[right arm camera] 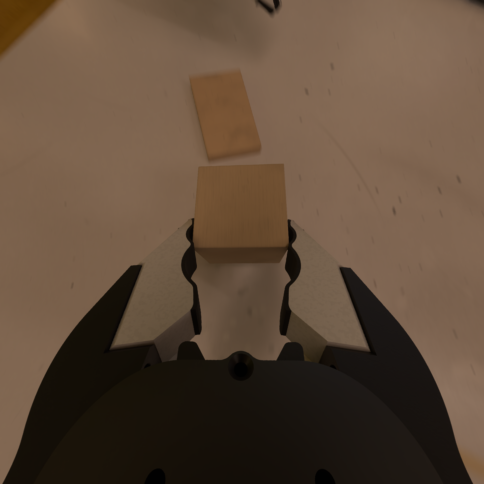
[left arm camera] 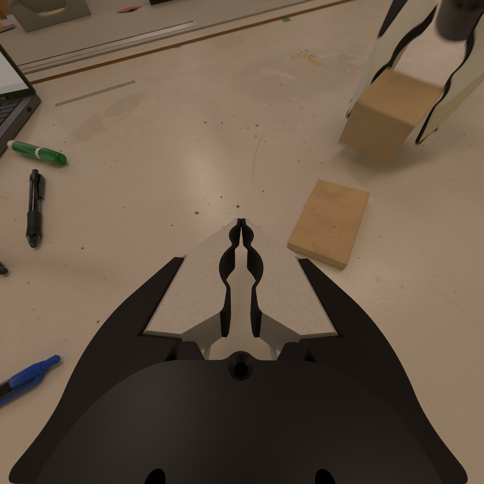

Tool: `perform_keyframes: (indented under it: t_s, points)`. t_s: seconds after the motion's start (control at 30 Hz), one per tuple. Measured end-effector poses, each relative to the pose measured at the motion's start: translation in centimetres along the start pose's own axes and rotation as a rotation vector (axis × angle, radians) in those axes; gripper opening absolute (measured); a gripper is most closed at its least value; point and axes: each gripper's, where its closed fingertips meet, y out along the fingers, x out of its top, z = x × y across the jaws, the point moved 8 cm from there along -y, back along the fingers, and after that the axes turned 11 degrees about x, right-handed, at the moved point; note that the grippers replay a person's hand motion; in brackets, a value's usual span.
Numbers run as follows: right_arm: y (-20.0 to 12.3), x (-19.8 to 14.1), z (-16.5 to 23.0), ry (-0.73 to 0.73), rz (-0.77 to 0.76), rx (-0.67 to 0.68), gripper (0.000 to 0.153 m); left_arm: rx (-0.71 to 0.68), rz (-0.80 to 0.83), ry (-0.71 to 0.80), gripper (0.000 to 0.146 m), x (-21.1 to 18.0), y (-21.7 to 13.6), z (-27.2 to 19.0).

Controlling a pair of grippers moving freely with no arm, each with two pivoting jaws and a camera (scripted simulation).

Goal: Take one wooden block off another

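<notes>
Right claw (right arm camera: 240, 233): closed on the cube-shaped wooden block (right arm camera: 239, 209), one finger pressed against each of two opposite faces, contact made near the fingertips. In the left wrist view the same cube (left arm camera: 385, 115) hangs clear of the worktop (left arm camera: 183, 157), tilted, with a soft shadow beneath it and no visible contact below.

Flat wooden block (left arm camera: 328, 222): lies on its broad face on the worktop, apart from the cube and nearer the left claw. The right wrist view confirms the flat block (right arm camera: 225, 115) is beyond the held cube, with bare worktop between the two.

Left claw (left arm camera: 241, 221): fingertips drawn together, nothing between them; it hovers just beside the flat block without touching it.

Bystanders at the left edge of the worktop: a green marker (left arm camera: 36, 152), a black pen (left arm camera: 34, 207), a blue pen (left arm camera: 28, 374) and a laptop (left arm camera: 13, 99), all well apart from the blocks.

Assessment: the separation appears already made; the step in hand is the carry of the lifted cube. The next move calls for lowering it onto a bare patch of worktop away from the flat block, levelling the tilt first so that it lands on a face, then spreading the fingers. The tip-only grip is the weak point; a quick motion could let the cube pivot.
</notes>
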Motion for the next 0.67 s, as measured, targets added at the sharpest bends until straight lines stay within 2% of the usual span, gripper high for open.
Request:
perform_keyframes:
  t_s: [0.17, 0.33, 0.47, 0.67]
  points:
    - [-5.1, -3.5, 2.0, 0.071, 0.234, -0.133, 0.068, 0.008, 0.051, 0.071, 0.000, 0.1, 0.5, -0.9]
    - [-7.5, -6.2, 3.7, 0.136, 0.265, -0.150, 0.068, -0.031, 0.061, 0.108, 0.000, 1.1, 1.0, -2.4]
    - [-9.5, -6.9, 5.0, 0.121, 0.437, -0.212, 0.068, -0.064, 0.075, 0.177, 0.000, 2.7, 2.0, -4.0]
    - [-10.0, -7.3, 5.4, 0.125, 0.345, -0.174, 0.068, -0.161, 0.057, 0.213, 0.000, 5.2, 4.0, -6.8]
